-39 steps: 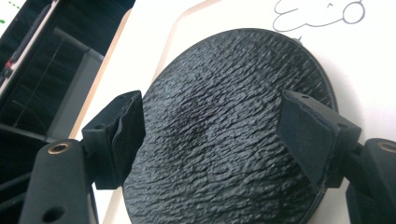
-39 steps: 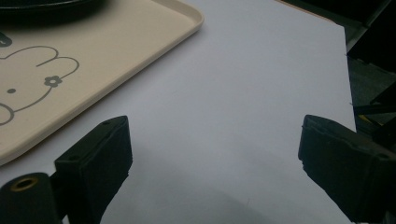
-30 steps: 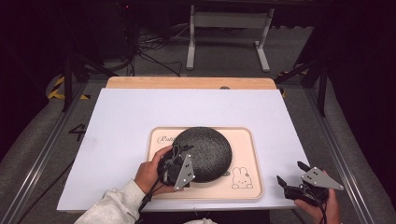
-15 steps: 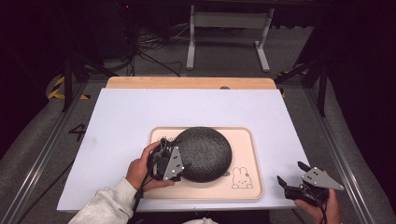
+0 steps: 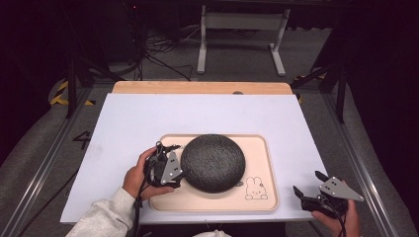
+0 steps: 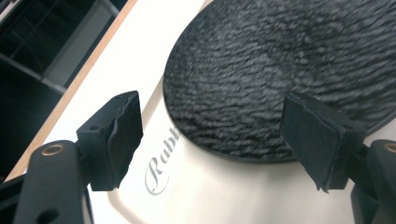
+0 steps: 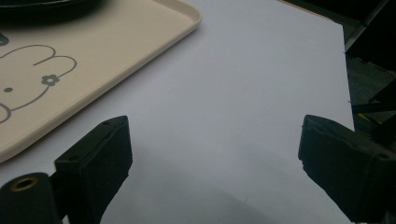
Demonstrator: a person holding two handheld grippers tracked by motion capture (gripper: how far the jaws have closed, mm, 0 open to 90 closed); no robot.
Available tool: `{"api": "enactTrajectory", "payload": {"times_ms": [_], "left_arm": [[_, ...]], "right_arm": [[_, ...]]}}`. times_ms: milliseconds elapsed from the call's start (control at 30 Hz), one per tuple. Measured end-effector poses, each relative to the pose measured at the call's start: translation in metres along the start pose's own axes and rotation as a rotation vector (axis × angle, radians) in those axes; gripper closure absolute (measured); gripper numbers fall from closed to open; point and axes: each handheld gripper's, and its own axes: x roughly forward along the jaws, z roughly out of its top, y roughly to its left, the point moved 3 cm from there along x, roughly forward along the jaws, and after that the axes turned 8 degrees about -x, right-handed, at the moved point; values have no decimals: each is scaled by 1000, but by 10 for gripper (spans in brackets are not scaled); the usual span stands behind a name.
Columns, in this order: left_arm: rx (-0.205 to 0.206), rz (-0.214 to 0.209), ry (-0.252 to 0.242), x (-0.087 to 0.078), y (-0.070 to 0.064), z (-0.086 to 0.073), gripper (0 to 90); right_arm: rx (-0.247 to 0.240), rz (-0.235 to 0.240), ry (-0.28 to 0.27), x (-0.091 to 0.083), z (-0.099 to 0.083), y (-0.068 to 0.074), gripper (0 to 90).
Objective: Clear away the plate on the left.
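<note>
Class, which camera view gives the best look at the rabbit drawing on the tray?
The right gripper view: the rabbit drawing is large and sharp on the tray, though cut off at the left edge. The high view shows the whole rabbit, but small. The left gripper view has the tray's lettering instead.

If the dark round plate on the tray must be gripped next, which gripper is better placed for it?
The left gripper. It is open at the plate's left rim on the tray, with the rim between its fingers. The right gripper, also open, sits off the tray near the table's right front corner.
</note>
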Motion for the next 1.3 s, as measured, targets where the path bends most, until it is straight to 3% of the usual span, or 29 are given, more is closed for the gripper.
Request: {"api": "enactTrajectory", "payload": {"times_ms": [767,1300], "left_arm": [[-108,30,87,-13,26,-45,208],[-234,67,121,-34,41,-85,205]], "right_arm": [[-2,-4,2,0,0,0,105],[-2,-8,0,-1,0,0,104]]}}
